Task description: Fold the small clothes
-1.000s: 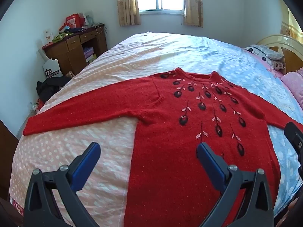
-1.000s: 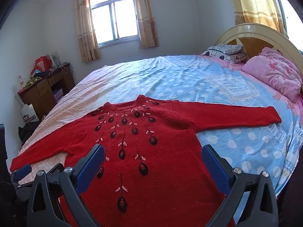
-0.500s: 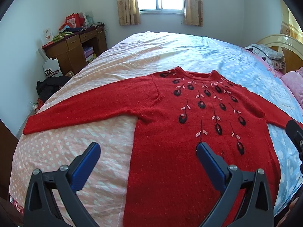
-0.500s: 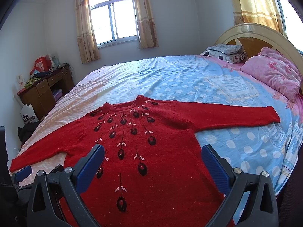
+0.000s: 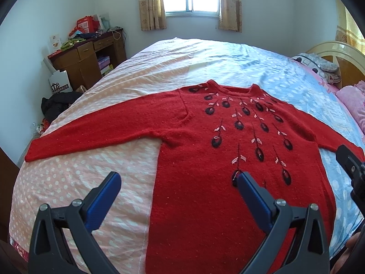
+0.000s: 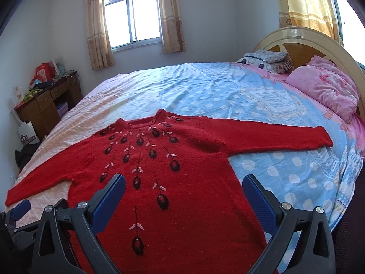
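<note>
Folding is not yet begun, as far as can be judged: the red sweater (image 5: 228, 182) is laid flat and face up on the bed (image 5: 86, 182), spread fully, no fold seen anywhere. Every fold is left to do, sleeves and body alike.

Left to right: the left sleeve (image 5: 95, 134) is stretched straight out over the pink dotted part of the cover, cuff near the bed edge. The body is centred, round neckline pointed toward the window, hem toward the camera. A spray of dark oval motifs with pale pink leaf stitches is fanned down from the collar. The right sleeve (image 6: 273, 139) is stretched out over the blue dotted part, cuff toward the pink pillow (image 6: 324, 86).

Knit looks thick and soft; some slumping at a lift is to be expected.

The left gripper (image 5: 178, 180) is held above the left hem area, jaws spread wide, nothing gripped. The right gripper (image 6: 182, 182) is held above the lower body, jaws equally wide, nothing gripped.
</note>
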The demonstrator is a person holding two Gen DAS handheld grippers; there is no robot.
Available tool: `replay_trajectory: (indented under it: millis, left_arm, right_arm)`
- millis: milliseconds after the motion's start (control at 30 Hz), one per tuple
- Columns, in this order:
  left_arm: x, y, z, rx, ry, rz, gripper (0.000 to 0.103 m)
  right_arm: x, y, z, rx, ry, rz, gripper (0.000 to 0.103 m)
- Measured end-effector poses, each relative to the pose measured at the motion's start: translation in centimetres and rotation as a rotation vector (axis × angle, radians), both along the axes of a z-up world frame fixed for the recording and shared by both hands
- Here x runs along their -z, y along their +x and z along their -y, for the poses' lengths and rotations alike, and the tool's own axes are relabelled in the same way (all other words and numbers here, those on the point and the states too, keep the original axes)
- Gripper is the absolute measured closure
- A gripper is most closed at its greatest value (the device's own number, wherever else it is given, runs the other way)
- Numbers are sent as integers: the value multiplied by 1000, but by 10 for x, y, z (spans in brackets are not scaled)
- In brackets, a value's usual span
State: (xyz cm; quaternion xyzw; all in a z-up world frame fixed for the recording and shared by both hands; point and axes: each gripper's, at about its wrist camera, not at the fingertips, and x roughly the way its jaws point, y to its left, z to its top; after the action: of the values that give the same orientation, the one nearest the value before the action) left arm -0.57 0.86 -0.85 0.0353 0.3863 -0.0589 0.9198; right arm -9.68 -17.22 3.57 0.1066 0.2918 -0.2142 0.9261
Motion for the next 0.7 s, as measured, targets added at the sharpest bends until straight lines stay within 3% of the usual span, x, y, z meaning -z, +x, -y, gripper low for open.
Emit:
replay_trajectory:
  millis: [700]
  left_arm:
    - [1, -1, 7, 14, 3, -1, 0]
  right_arm:
    - [3, 2, 10, 9, 18, -18, 1]
